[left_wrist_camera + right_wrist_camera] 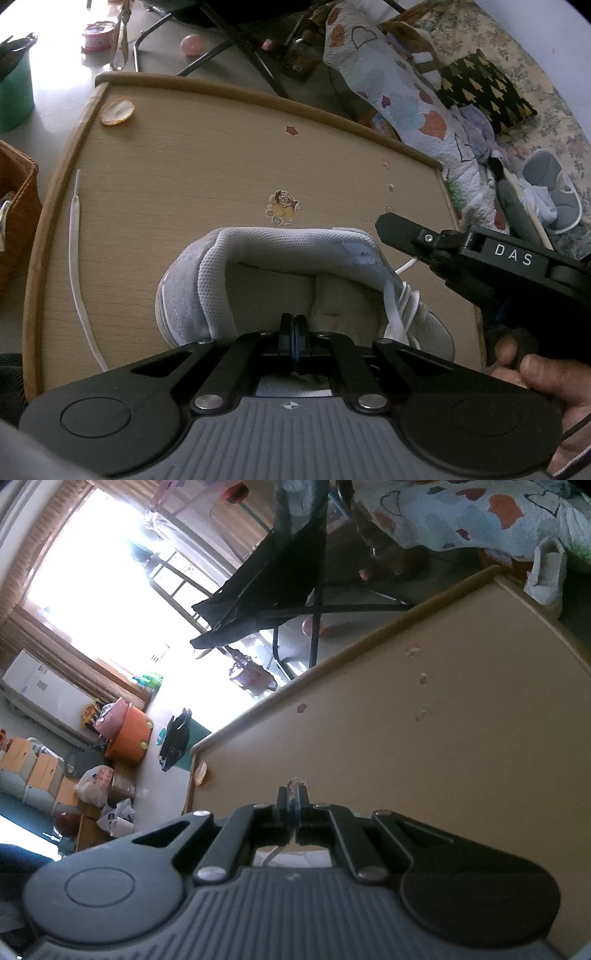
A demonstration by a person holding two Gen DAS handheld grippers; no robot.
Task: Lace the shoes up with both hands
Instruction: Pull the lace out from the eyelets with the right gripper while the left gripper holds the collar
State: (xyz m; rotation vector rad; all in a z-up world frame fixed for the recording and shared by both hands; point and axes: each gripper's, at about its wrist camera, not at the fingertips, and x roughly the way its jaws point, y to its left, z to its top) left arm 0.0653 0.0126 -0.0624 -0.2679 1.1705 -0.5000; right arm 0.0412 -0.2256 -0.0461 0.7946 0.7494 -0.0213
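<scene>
A grey-white sneaker [221,273] lies on the wooden table [192,166] with its opening facing me. My left gripper [293,330] is shut on the shoe's near rim, and grey mesh shows under its fingers. From the right, my right gripper [386,223] reaches over the shoe's laced side. A white lace [406,265] runs from the eyelets up to it. In the right wrist view the right gripper [293,805] is shut, and the white lace [273,853] passes beneath its fingers. A second white lace [75,258] lies loose along the table's left side.
The table has a raised rim [258,98] and a cartoon sticker [282,208]. A wicker basket [18,206] and a green bucket [14,92] stand to the left. A quilt [399,96], a black pillow [484,92] and a folding chair [273,590] lie beyond. A hand [546,373] holds the right gripper.
</scene>
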